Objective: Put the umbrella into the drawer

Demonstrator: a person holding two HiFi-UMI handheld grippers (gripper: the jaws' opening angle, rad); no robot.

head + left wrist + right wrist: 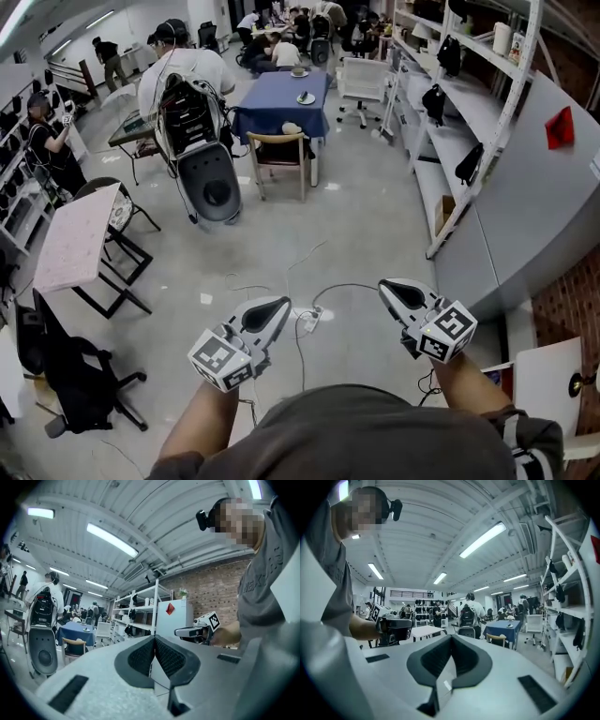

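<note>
Neither an umbrella nor a drawer can be told for sure in any view. My left gripper (277, 306) and right gripper (387, 286) are held side by side in front of me, high above the floor and pointing level into the room. In the left gripper view the left gripper (153, 641) has its pads meeting at the tip, with nothing between them. The right gripper (451, 640) is likewise shut and empty in the right gripper view. Each camera also shows the other gripper beside it: the right gripper (182, 632) and the left gripper (404, 623).
A white shelf rack (441, 141) with dark items hanging on it (469, 163) runs along the right, beside a grey cabinet (525, 216). Cables and a power strip (309, 319) lie on the floor. Ahead stand a wooden chair (278, 157), a blue table (281, 98), a pink table (80, 236) and several people.
</note>
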